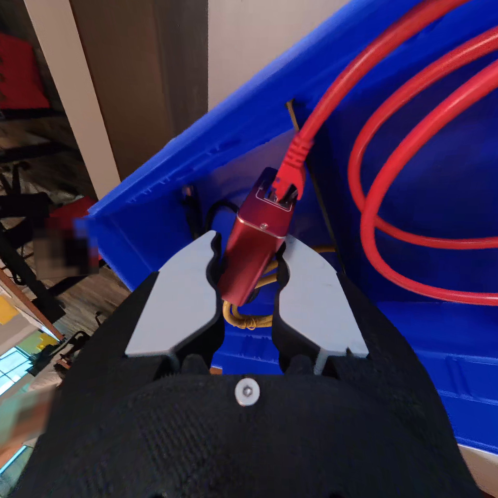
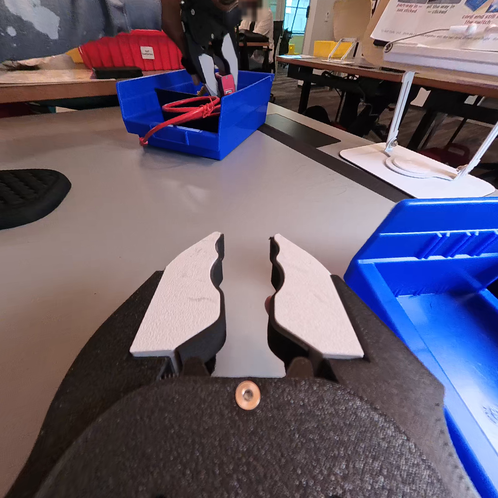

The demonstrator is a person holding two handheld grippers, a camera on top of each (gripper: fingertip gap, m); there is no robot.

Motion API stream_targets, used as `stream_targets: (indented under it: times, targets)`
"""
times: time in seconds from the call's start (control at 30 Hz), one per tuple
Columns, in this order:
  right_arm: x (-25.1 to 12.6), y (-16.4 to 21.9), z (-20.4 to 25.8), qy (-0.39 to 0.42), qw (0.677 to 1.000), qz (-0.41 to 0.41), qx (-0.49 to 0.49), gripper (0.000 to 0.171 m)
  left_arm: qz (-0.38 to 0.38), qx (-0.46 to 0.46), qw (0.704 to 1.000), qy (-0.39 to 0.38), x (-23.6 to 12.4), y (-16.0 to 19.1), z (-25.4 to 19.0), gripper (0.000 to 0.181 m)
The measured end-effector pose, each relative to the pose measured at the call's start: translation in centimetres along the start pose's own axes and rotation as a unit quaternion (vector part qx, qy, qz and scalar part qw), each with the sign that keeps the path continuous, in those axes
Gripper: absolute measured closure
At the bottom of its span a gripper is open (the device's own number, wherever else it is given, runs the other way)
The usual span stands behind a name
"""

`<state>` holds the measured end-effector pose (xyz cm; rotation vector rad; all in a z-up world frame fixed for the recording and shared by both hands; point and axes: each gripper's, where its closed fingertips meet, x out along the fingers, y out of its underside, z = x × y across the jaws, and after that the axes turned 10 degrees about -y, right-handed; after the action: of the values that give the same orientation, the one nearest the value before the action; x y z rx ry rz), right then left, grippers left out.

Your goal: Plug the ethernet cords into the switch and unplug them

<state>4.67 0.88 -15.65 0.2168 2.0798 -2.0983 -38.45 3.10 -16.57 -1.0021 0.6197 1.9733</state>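
My left gripper is shut on a small red metal switch and holds it over a blue bin. A red ethernet cord lies coiled in the bin. Its plug sits at the port on the switch's far end; I cannot tell whether it is fully seated. A yellow cord lies bundled under the switch. My right gripper is open and empty, low over the grey table. In the right wrist view the left gripper holds the switch above the far blue bin.
A second blue bin stands close to the right of my right gripper. A white stand base sits at the right rear. A black pad lies at the left. A red bin stands on a table behind.
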Motion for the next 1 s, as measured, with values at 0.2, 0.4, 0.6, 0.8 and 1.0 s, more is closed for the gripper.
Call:
stream_targets:
  times: [0.2,0.4,0.6,0.8,1.0]
  targets:
    - [0.1,0.2,0.1,-0.002,1.0,0.003,0.002,0.142,-0.038,-0.062,0.997,-0.002,-2.7,1.0,1.5,0.148]
    - [0.0,-0.6,0.1,0.0,1.0,-0.012,0.009,0.144,-0.112,-0.161,0.978,-0.067,-9.4,2.0,5.8,0.153]
    - [-0.4,-3.6,-0.2,0.014,0.999,-0.044,-0.008,0.144,-0.208,-0.261,0.932,-0.14,-18.5,1.2,9.9,0.153]
    - [-1.4,-12.5,-1.7,0.062,0.992,-0.105,-0.04,0.148,-0.39,-0.328,0.854,-0.104,-27.7,-5.1,10.1,0.153]
    - [-2.4,-22.7,-1.9,0.029,0.983,-0.177,-0.041,0.141,-0.549,-0.334,0.766,0.024,-31.5,-13.8,4.6,0.153]
